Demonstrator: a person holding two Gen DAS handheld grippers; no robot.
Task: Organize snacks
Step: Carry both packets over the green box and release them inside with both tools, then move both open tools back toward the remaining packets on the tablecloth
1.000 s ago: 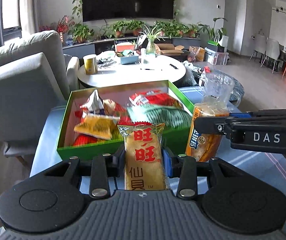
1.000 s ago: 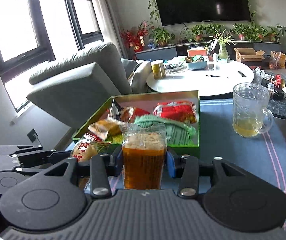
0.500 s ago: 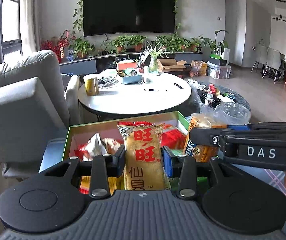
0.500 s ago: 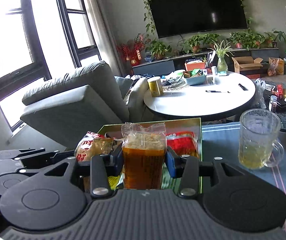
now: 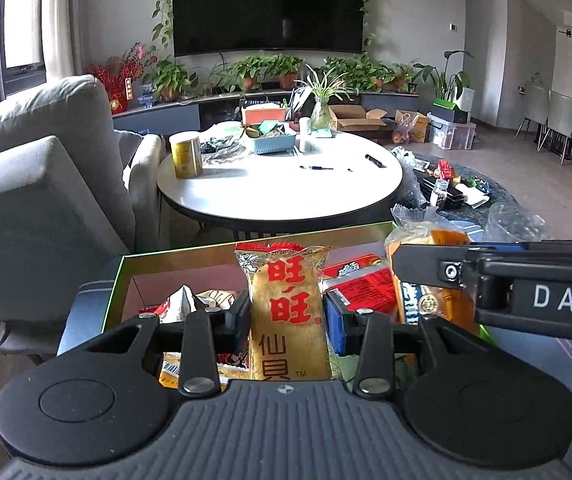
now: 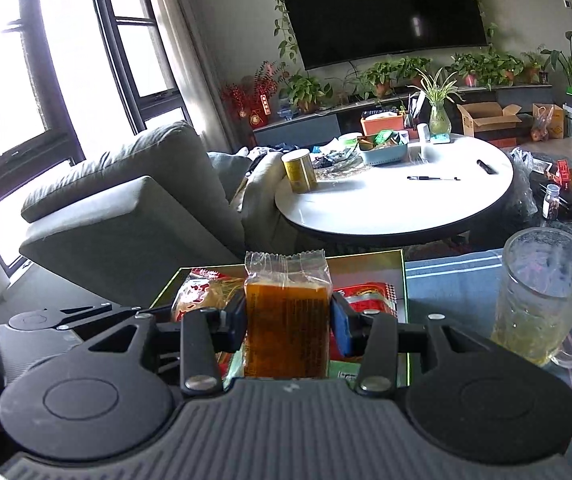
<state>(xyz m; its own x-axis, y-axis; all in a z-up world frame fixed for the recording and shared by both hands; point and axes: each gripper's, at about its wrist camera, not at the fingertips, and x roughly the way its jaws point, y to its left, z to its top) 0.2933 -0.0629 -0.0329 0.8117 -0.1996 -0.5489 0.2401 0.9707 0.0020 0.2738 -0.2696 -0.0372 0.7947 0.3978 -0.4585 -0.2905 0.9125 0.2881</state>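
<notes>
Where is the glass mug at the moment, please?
The glass mug stands at the right of the right wrist view, on the blue striped cloth, just right of the green snack box.

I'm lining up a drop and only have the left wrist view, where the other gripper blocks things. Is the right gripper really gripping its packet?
Observer: Yes. The right gripper is shut on an orange packet, with a pad pressing each side.
Operator: Anything standing close by on that side?
Observer: A glass mug stands on the blue cloth, right of the green box, with yellowish liquid in its bottom.
</notes>
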